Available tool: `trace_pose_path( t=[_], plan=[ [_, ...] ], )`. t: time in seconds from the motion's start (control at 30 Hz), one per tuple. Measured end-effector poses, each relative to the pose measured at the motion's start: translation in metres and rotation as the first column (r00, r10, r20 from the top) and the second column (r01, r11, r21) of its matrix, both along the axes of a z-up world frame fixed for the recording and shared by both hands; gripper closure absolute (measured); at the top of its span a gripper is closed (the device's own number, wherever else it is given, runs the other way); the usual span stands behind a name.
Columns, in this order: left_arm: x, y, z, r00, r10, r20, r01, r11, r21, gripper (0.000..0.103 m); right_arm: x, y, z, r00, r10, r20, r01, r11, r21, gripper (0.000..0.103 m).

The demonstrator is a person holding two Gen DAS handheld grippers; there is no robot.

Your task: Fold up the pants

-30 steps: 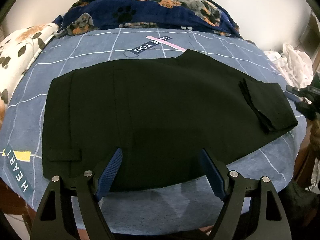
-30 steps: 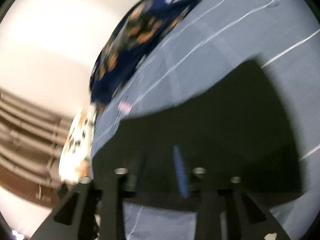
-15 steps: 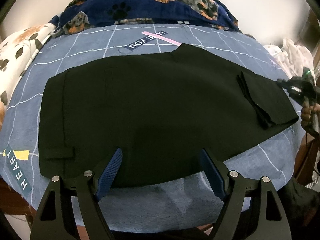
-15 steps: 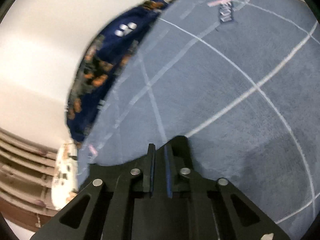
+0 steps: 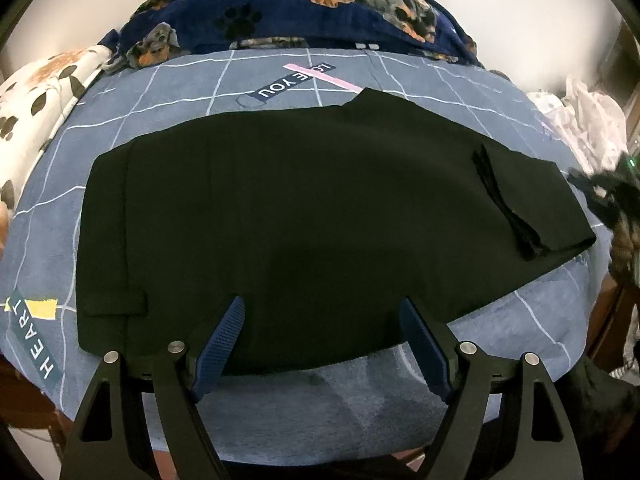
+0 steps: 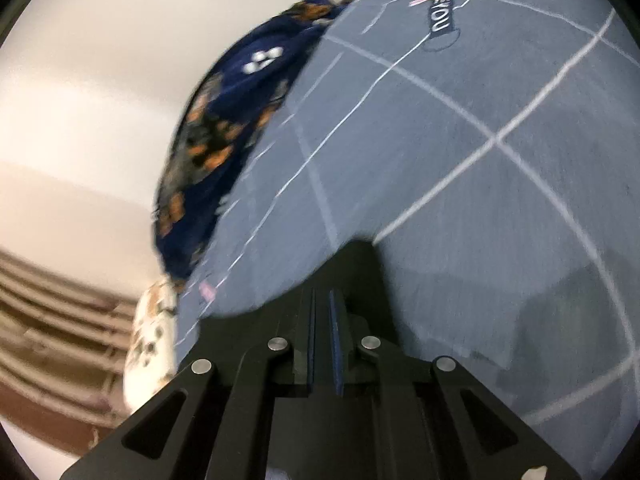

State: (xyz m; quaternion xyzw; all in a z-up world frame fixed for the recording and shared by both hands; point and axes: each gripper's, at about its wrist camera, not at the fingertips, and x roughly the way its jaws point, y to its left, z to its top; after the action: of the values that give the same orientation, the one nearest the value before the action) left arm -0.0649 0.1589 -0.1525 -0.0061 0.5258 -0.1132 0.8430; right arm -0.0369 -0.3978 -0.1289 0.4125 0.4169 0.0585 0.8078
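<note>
Across the left wrist view, 1 pair of black pants (image 5: 304,216) is seen lying flat on a grey-blue blanket (image 5: 168,104) with white grid lines. The waistband sits at the left of the frame, and the long axis runs left to right, with the leg ends at the right already turned back in a short flap (image 5: 520,200).

At the lower centre of that frame, the left gripper (image 5: 320,336) is held with its jaws wide apart and nothing between them. The 2 blue pads (image 5: 224,340) hover above the near edge of the pants, which stretch away upward and to both sides.

At the far right edge, the right gripper (image 5: 600,196) is seen blurred, just beside the folded leg end; it is judged the nearer tool for that end, and the left the nearer for the middle and waistband.

In the right wrist view, the right gripper (image 6: 324,320) appears at lower centre, its jaws nearly together and opening slightly. Black cloth lies around its tips; whether any is pinched cannot be told.

Also counted: 1 navy dog-print blanket (image 5: 320,4) at the top, 1 white spotted cloth (image 5: 36,96) at the upper left.
</note>
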Motion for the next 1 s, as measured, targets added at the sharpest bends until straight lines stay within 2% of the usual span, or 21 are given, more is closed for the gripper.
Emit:
trace_pose_path(
  t=[0.13,0.27,0.3,0.33,0.37,0.47,0.67,0.87,1.0],
  plan=[
    [0.001,0.002,-0.004,1.0,0.009,-0.016,-0.009,1.0,-0.007,0.023,-0.032,0.016,-0.002,0.995,0.093,0.038,-0.094,0.995,0.036,0.094],
    [0.0,0.0,-0.005,1.0,0.005,-0.015,-0.005,1.0,-0.002,0.023,-0.055,0.028,-0.013,0.988,0.15,0.034,-0.15,0.989,0.01,0.094],
    [-0.001,0.0,-0.004,1.0,0.003,-0.013,-0.003,1.0,-0.003,0.023,-0.058,0.028,-0.016,0.989,0.146,0.031,-0.146,0.989,0.009,0.095],
    [-0.001,-0.001,-0.003,1.0,0.001,-0.011,-0.001,1.0,-0.005,0.023,-0.06,0.027,-0.022,0.991,0.133,0.019,-0.134,0.991,0.012,0.102],
    [-0.001,-0.001,-0.003,1.0,0.0,-0.011,0.0,1.0,-0.005,0.023,-0.063,0.025,-0.03,0.993,0.114,0.005,-0.114,0.993,0.024,0.103],
    [-0.002,-0.002,-0.002,1.0,-0.003,-0.008,0.003,1.0,-0.004,0.023,-0.069,0.022,-0.04,0.996,0.082,0.032,-0.084,0.994,0.062,0.103],
    [0.0,0.005,0.002,1.0,0.023,-0.014,-0.023,0.998,-0.055,0.023,-0.068,0.025,-0.037,0.996,0.084,0.031,-0.085,0.996,0.035,0.103],
    [-0.001,0.011,0.013,0.999,0.043,0.023,-0.042,0.999,-0.031,0.023,-0.066,0.029,-0.035,0.997,0.081,0.006,-0.081,0.997,0.011,0.103],
    [-0.002,0.01,0.018,0.998,0.035,0.045,-0.036,0.999,0.01,0.023,-0.062,0.036,-0.03,0.995,0.091,-0.026,-0.092,0.995,-0.041,0.103]
  ],
)
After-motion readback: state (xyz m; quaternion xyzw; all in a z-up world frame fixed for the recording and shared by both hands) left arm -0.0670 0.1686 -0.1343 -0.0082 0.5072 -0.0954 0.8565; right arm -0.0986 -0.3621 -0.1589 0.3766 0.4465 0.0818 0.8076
